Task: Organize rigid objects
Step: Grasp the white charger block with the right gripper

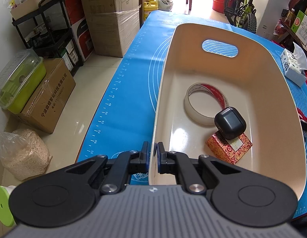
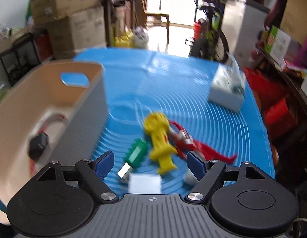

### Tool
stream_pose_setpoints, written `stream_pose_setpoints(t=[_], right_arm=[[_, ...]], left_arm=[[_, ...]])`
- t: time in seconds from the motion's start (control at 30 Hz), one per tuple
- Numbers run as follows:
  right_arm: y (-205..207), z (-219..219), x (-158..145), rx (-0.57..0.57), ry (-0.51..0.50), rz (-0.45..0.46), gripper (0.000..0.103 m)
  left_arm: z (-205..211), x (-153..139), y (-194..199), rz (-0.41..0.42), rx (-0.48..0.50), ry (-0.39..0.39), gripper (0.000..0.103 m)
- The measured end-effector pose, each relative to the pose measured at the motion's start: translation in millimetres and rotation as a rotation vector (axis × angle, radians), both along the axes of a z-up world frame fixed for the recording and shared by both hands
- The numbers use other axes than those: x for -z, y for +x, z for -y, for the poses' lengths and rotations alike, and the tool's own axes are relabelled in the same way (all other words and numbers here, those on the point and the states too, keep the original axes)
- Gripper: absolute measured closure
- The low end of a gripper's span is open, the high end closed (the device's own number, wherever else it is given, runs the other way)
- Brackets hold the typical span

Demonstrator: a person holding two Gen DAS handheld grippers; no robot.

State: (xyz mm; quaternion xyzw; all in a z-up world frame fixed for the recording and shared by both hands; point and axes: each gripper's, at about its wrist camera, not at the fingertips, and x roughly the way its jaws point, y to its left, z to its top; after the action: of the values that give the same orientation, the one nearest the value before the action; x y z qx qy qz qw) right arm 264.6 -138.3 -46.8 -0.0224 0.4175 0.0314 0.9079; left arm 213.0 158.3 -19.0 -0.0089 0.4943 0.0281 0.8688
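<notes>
A beige bin (image 1: 165,65) stands on the blue mat (image 1: 133,79). In it lie a tape roll (image 1: 205,103), a black earbud case (image 1: 229,123) and a red patterned box (image 1: 228,148). My left gripper (image 1: 153,150) is shut on the bin's near left wall. In the blurred right wrist view the bin (image 2: 84,107) is at left. My right gripper (image 2: 151,162) is open above the mat, over a green toy (image 2: 136,153), a yellow toy (image 2: 159,138), a red toy (image 2: 193,142) and a white block (image 2: 144,183).
A tissue box (image 2: 226,89) sits at the mat's far right, also in the left wrist view (image 1: 292,67). Cardboard boxes (image 1: 52,101), a black rack (image 1: 50,29) and a bag of grain (image 1: 24,154) stand on the floor left of the table. A bicycle (image 1: 242,6) stands beyond.
</notes>
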Motion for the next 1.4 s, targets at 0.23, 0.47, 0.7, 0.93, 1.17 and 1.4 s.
stream_pose_setpoints(t=[0.23,0.47,0.7,0.93,1.17,1.4], right_arm=[[3.8,6.3,40.6,0.023,0.016,-0.108,0.02],[5.6,-2.4,51.6,-0.01,0.033,-0.129,0.02],[9.3,-14.7,65.5,-0.035,0.007,-0.123,0.02],[8.5,-18.8,65.1,-0.07,0.001,-0.097,0.033],[4.9,-22.8,62.9,-0.077,-0.024,-0.095,0.039],[-1.1,-19.7,44.9,-0.077,-0.036,-0.058,0.039]], left_arm=[[-0.1,0.0,-0.2,0.0,0.0,0.0,0.094],[0.0,0.0,0.0,0.0,0.0,0.0,0.094],[0.2,-0.5,-0.2,0.0,0.0,0.001,0.093],[-0.2,-1.2,-0.3,0.0,0.0,0.003,0.093],[-0.1,-1.1,-0.3,0.0,0.0,0.002,0.093],[-0.6,-1.4,-0.8,-0.001,-0.003,0.003,0.093]])
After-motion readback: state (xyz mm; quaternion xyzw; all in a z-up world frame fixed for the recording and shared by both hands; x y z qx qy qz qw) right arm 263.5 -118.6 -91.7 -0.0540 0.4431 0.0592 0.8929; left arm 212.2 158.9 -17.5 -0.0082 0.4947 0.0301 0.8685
